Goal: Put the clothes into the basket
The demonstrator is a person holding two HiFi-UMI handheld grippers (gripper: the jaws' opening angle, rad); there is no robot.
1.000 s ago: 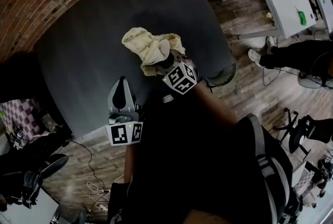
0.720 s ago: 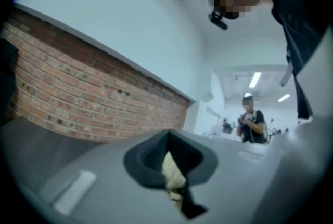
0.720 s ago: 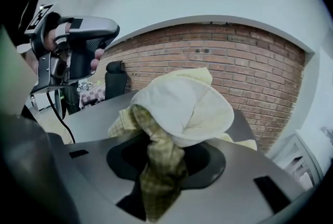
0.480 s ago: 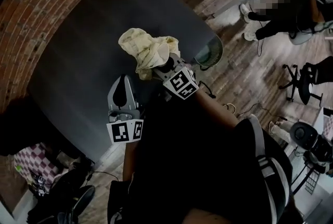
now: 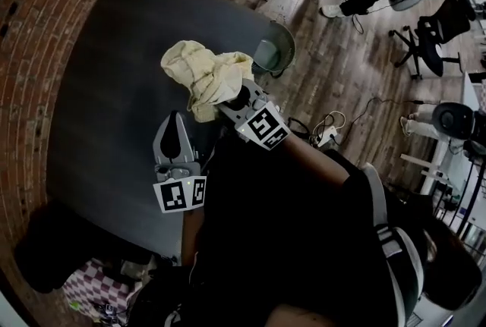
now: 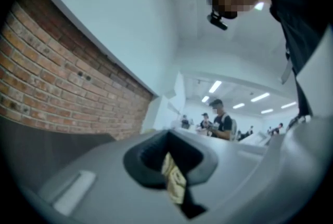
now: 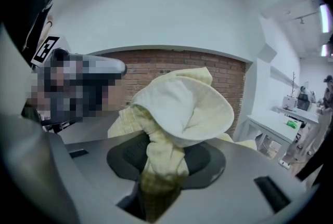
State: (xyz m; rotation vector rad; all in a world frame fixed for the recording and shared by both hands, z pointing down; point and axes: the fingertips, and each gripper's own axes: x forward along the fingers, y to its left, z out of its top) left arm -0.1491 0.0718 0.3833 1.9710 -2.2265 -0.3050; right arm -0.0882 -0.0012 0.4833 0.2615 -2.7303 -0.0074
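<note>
Right hand-held gripper (image 5: 228,94) clamped on a bunched yellow cloth (image 5: 201,71) above the dark counter (image 5: 114,90), basket (image 5: 282,41) ahead and to its right past the counter's edge, left hand-held gripper (image 5: 177,121) close beside, closed on a yellowish scrap (image 6: 174,184)

The cloth (image 5: 203,75) in the right gripper (image 5: 231,98) hangs over the table's (image 5: 114,75) right edge. The basket (image 5: 275,52) stands on the floor just beyond that edge. The left gripper (image 5: 173,139), with a scrap (image 6: 174,184) between its jaws, is to the left and nearer.
</note>
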